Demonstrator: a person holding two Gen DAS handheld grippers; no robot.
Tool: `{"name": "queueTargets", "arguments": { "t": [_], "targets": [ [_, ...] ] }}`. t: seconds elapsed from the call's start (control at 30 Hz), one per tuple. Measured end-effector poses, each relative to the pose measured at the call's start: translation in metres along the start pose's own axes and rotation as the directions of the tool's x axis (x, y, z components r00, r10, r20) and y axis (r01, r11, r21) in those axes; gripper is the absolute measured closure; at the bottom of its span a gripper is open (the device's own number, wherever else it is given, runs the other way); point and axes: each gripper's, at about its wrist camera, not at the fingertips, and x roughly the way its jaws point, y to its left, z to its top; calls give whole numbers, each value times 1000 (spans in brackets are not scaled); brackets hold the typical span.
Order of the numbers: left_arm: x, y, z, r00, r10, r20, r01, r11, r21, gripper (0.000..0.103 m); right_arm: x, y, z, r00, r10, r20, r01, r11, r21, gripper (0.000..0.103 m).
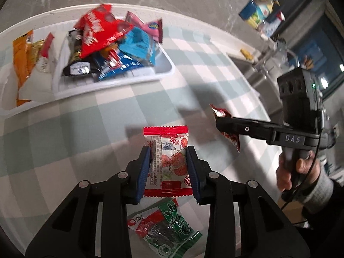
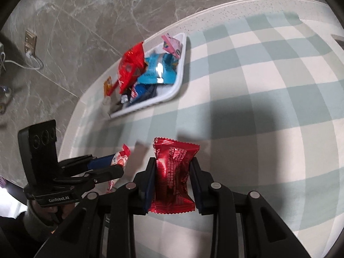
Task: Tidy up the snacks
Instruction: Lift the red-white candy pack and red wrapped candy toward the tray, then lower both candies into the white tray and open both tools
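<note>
Left gripper (image 1: 167, 163): closed on the white-and-red lychee candy packet (image 1: 166, 161), blue pads pressing its two sides, packet lifted above the cloth.
Right gripper (image 2: 173, 174): clamped on the red foil packet (image 2: 174, 176), squeezed narrow at the waist between the pads, held clear of the table.
Right gripper from the left wrist view: at the right, red foil sticking out above and below the closed black fingers (image 1: 236, 125); a hand (image 1: 296, 169) in a grey cuff on the grip.
White tray (image 1: 165, 64): at the far edge of the table, heaped with snacks: a big red bag (image 1: 99, 30), a blue packet (image 1: 139, 45), a pink packet (image 1: 150, 26), dark wrappers beneath.
Orange packet (image 1: 22, 64): left of the tray, in a second white tray (image 1: 13, 109).
Green-and-red seaweed packet (image 1: 167, 230): flat on the cloth, below the left gripper.
Checked tablecloth (image 2: 258, 86): pale green and white, covering the table.
Backdrop: grey marbled floor beyond the table edge; details blurred.
</note>
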Motion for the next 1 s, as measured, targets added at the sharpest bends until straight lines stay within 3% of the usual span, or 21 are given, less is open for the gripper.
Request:
{"name": "queueTargets", "arguments": {
  "t": [0.23,0.53,1.0],
  "targets": [
    [-33,20,19,995,-37,88,44,995,-86,72,3,22,24,998,60,14,-60,998,-21,70],
    [-77,63,50,982,1,187,33,983,-180,72,19,61,66,994,109,17,-107,991,-84,70],
    [-89,117,93,971,36,236,23,969,-246,72,73,113,139,987,159,-10,-159,979,-127,70]
  ]
}}
